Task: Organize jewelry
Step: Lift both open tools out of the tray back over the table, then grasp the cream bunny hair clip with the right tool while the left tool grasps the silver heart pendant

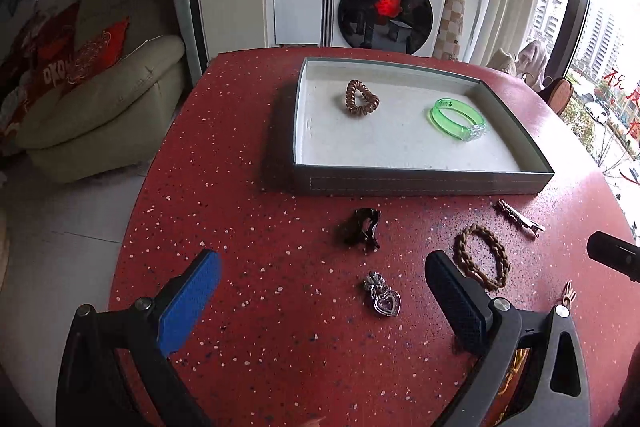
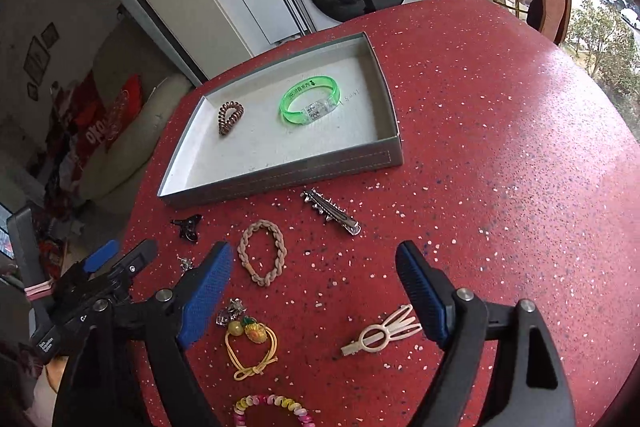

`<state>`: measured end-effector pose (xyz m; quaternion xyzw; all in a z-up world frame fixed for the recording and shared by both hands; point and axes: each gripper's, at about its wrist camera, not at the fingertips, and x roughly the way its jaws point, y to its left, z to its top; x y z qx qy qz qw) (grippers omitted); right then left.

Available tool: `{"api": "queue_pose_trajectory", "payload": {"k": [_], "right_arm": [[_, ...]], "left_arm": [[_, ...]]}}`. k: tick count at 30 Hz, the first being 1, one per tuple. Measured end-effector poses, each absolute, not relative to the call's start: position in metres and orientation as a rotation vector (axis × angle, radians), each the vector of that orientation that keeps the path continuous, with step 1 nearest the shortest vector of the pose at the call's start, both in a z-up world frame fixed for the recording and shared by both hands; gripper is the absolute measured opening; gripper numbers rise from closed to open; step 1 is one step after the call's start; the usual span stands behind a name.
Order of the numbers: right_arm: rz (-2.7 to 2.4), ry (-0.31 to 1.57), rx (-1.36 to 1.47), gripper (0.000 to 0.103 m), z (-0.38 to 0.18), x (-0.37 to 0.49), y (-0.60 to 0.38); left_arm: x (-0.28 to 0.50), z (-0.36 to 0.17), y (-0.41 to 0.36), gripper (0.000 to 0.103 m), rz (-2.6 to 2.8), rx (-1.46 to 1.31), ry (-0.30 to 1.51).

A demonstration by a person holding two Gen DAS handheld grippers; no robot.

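Observation:
A grey tray (image 1: 420, 175) (image 2: 288, 179) on the red speckled table holds a brown spiral hair tie (image 1: 350, 95) (image 2: 228, 117) and a green bangle (image 1: 436, 115) (image 2: 312, 107). My left gripper (image 1: 322, 261) is open above the table. A black claw clip (image 1: 360, 229) lies just beyond its tips, and a silver heart pendant (image 1: 384, 301) lies between its fingers. My right gripper (image 2: 314, 251) is open and holds nothing. A braided beige hair tie (image 2: 262, 225) (image 1: 460, 247) and a silver spiked clip (image 2: 332, 213) (image 1: 520, 219) lie ahead of it.
Near the right gripper lie a yellow elastic with fruit charms (image 2: 256, 333), a cream clip (image 2: 380, 337) and a pastel bead bracelet (image 2: 272, 405). A washing machine (image 1: 392, 7) stands beyond the table and a cream sofa (image 1: 108, 99) to the left. The table edge (image 1: 132, 227) curves down the left side.

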<state>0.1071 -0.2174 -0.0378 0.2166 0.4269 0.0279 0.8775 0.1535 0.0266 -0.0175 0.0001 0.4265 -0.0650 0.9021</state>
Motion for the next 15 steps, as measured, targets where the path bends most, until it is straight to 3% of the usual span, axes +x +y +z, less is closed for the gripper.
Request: {"api": "queue_pose_trajectory", "payload": {"k": [15], "right_arm": [[-0.131,0.973,0.468,0.086,-0.075,0.056,-0.22]], "left_arm": [[0.137,-0.041,0.008,0.103,-0.081,0.017,0.934]]}}
